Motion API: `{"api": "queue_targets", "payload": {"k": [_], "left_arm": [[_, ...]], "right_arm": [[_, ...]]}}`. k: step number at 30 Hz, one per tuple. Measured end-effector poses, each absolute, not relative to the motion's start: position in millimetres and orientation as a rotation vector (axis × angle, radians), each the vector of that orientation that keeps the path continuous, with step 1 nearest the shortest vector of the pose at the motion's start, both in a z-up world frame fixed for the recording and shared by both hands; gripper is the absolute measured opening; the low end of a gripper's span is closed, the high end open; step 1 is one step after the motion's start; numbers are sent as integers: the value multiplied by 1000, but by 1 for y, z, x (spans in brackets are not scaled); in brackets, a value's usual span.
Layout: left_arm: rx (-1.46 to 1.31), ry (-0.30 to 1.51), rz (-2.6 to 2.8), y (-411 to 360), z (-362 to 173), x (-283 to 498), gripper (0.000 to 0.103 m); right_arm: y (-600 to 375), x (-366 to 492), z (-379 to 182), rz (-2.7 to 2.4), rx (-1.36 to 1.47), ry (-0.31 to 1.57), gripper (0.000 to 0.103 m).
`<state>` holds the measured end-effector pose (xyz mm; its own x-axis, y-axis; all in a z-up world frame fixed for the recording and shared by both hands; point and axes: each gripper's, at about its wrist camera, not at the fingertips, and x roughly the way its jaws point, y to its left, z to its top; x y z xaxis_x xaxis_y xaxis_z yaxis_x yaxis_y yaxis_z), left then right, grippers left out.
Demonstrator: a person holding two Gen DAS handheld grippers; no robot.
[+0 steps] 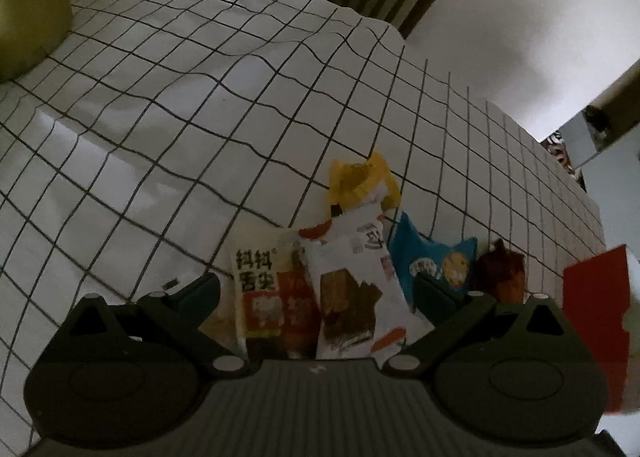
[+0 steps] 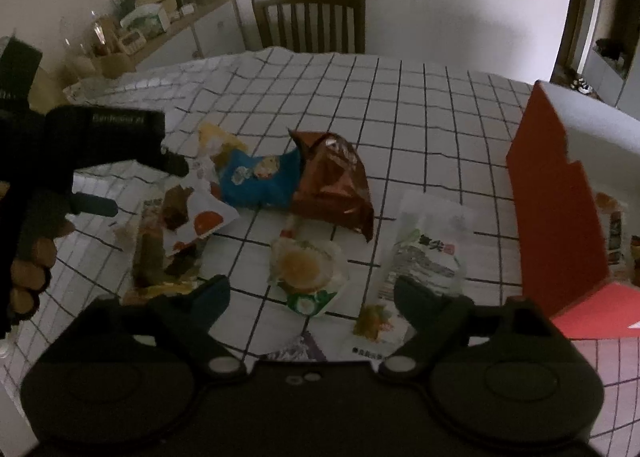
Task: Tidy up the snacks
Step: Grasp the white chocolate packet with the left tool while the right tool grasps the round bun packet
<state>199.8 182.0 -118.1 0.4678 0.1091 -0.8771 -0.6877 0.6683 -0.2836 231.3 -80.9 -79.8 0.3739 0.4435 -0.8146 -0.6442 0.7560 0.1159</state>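
Snack packets lie in a heap on the checked tablecloth [image 2: 400,105]. My left gripper [image 1: 316,289] is open, and its fingers straddle a white packet with black characters [image 1: 256,285] and a white-and-brown packet [image 1: 352,297] without pressing on them. Past them lie a yellow packet [image 1: 360,181], a blue bag [image 1: 436,261] and a brown bag [image 1: 504,269]. My right gripper [image 2: 310,293] is open just short of a round pastry packet [image 2: 306,269]. A white packet with green print [image 2: 432,253] lies by its right finger. The left gripper [image 2: 136,185] also shows over the heap's left side.
An open red box [image 2: 556,217] stands at the right of the table. A wooden chair [image 2: 310,21] stands at the far edge, and a sideboard with jars [image 2: 160,29] is against the wall. A hand [image 2: 28,257] holds the left gripper. A yellow-green object [image 1: 28,13] sits at far left.
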Motion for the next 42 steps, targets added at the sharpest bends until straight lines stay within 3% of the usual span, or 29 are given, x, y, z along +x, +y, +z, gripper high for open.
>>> {"api": "queue_targets", "payload": {"k": [8,11,15,22,35,37,42], "left_arm": [[-726,978,575,185,-130,215,102],[-752,989,574,186,-134,218,92],[-747,984,584,184,-135,220,90],[-721,993,590,179,-132,224,72],[-710,1043,561,163,-133,232,70],[-697,1045,559,161,-133,232,56],[-697,1028,549,162,-131,226,49]], "right_arm": [[-62,248,-100,700,-250,994,78],[-55,251,-105,707,-255,1002,76],[-50,253,-111,704,-265,1014,73],[-44,252,-117,688,-298,1011,62],[-44,254,-119,675,-294,1011,59],[-44,255,-119,674,-291,1008,58],[-49,254,-117,664,-273,994,54]]}}
